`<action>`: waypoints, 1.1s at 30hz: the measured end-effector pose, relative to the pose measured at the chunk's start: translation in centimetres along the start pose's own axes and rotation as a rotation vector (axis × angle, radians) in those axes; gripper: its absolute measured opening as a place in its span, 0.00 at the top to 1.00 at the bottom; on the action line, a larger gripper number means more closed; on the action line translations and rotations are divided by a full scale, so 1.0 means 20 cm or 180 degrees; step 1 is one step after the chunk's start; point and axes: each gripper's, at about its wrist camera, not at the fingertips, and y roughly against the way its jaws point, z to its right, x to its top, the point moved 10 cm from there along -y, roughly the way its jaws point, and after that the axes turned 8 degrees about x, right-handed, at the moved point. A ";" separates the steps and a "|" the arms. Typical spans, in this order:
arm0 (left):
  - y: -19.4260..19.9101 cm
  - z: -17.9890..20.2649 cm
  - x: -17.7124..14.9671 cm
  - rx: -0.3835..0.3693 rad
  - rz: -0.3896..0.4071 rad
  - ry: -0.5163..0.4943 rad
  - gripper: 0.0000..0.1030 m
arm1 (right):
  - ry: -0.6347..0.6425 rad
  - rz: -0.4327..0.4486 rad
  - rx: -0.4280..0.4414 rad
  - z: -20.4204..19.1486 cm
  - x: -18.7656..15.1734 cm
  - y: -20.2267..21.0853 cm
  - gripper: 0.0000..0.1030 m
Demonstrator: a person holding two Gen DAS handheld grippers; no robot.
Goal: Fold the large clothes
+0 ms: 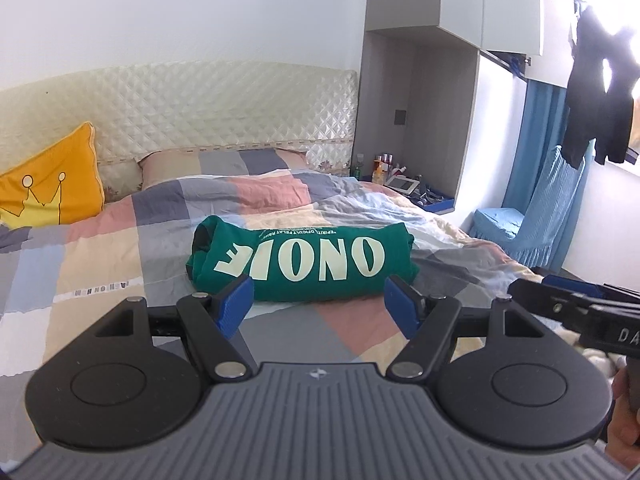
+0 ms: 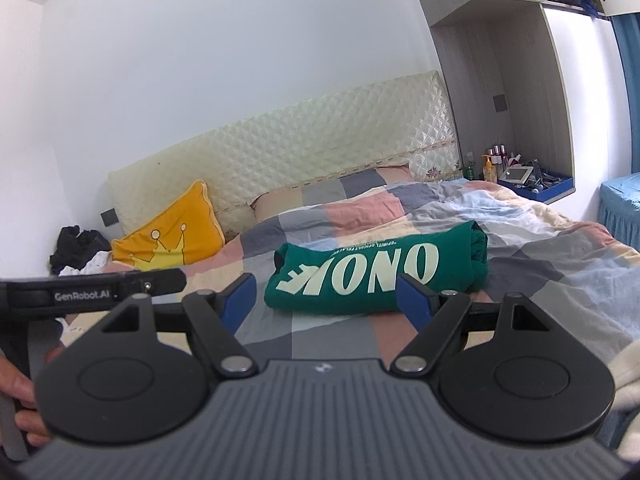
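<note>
A green garment with pale lettering (image 1: pixel 304 266) lies folded into a compact rectangle in the middle of the bed; it also shows in the right wrist view (image 2: pixel 380 274). My left gripper (image 1: pixel 320 304) is open and empty, held just short of the garment's near edge. My right gripper (image 2: pixel 326 300) is open and empty, also just in front of the garment. The right gripper's body shows at the right edge of the left wrist view (image 1: pixel 576 312), and the left gripper's body at the left of the right wrist view (image 2: pixel 92 290).
The bed has a checked quilt (image 1: pixel 120 248), a yellow crown cushion (image 1: pixel 48 192) and a quilted headboard (image 1: pixel 200 108). A bedside shelf with bottles (image 1: pixel 404 180) is at the far right. A blue-covered chair (image 1: pixel 528 216) and hanging dark clothes (image 1: pixel 600 92) stand right. Dark clothes (image 2: pixel 80 248) lie far left.
</note>
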 end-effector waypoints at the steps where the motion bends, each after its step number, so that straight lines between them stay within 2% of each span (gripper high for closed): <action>1: 0.00 0.01 -0.02 0.0010 0.0020 -0.0025 0.26 | 0.0022 0.0003 -0.0004 0.00 -0.02 0.00 0.23; 8: -0.01 0.03 -0.16 0.0064 0.0074 -0.0120 0.26 | 0.0159 -0.0033 -0.0059 0.00 -0.17 -0.06 0.23; 14: -0.04 0.00 -0.26 0.0069 0.0078 -0.0041 0.26 | 0.0273 0.0029 -0.0146 0.01 -0.22 -0.10 0.23; 20: -0.10 -0.06 -0.34 0.0088 0.0027 0.0058 0.26 | 0.0306 -0.0024 -0.0205 0.04 -0.26 -0.12 0.23; 33: -0.16 -0.14 -0.40 0.0162 -0.0004 0.0192 0.26 | 0.0253 -0.0161 -0.0311 0.09 -0.30 -0.18 0.23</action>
